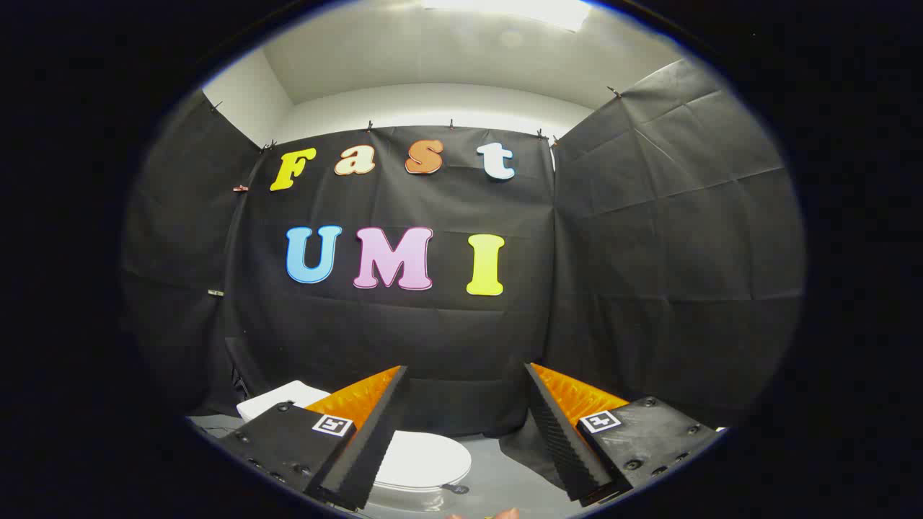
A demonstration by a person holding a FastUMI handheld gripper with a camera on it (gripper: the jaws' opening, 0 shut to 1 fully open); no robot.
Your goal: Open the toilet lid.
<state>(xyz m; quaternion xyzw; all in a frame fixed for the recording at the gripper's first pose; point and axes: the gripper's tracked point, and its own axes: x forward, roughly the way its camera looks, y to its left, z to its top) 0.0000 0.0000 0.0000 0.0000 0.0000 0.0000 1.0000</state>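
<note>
A white toilet stands low on the floor, well below and beyond my fingers. Its lid [425,459] lies flat and closed over the bowl, partly hidden behind my left finger [360,440]. The white tank [281,398] rises behind it, against the cloth wall. My gripper [465,378] is held high above the toilet, open, with a wide gap and nothing between the fingers. The right finger [570,440] sits over bare floor to the right of the bowl.
Black cloth walls [649,252] close the booth on three sides. Grey floor [505,476] lies to the right of the toilet. A small dark tab [454,489] sits at the bowl's front rim. A fingertip of a hand [505,513] shows below the fingers.
</note>
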